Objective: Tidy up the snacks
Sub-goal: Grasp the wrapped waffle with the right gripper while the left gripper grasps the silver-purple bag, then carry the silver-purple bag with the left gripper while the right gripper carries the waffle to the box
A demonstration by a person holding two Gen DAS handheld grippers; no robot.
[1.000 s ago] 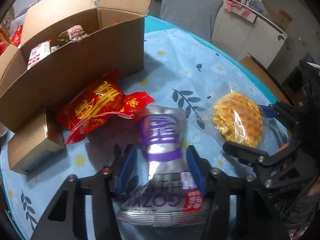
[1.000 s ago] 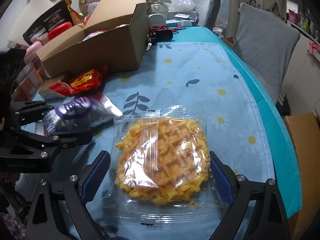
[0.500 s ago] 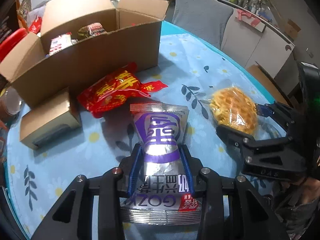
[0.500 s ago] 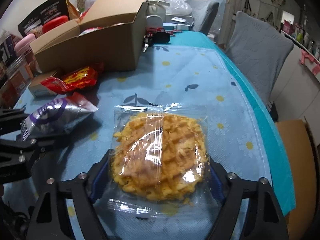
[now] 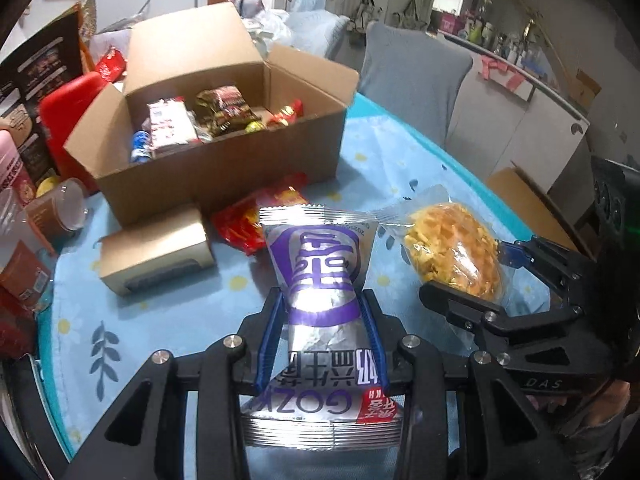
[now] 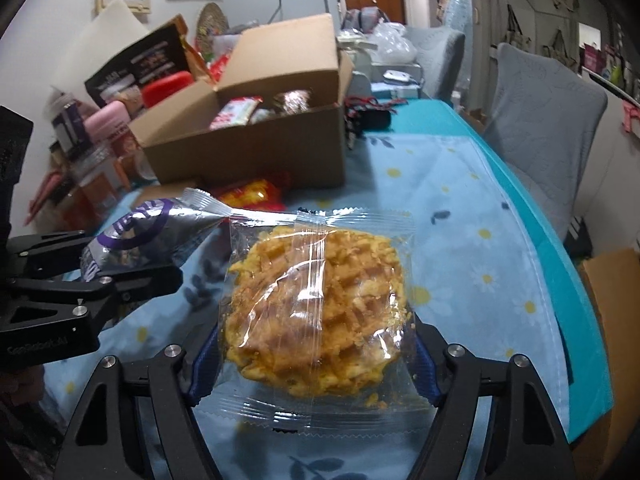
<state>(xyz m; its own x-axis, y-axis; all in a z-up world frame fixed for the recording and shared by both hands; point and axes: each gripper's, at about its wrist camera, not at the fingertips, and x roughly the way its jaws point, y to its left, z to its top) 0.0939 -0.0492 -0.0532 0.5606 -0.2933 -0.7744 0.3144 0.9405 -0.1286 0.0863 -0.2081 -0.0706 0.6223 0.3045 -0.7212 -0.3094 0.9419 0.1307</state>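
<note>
Now that both jaws have closed and lifted, the left gripper (image 5: 325,334) clamps the silver-purple packet (image 5: 320,268) and the right gripper (image 6: 316,354) the wrapped waffle (image 6: 316,312), both clear of the desk (image 6: 460,200), ready for the open carton (image 5: 224,168).

Your two black hand-held grippers

Your left hand-held gripper (image 5: 322,334) has matte black angular arms with triangular cut-outs, round silver screw heads and blue pads (image 5: 269,338) lining its fingers. Your right hand-held gripper (image 6: 314,360) matches it: black frame, silver screws, blue pads (image 6: 204,364). White lettering marks each body's side, and a little of your hand (image 5: 592,412) shows behind.
</note>
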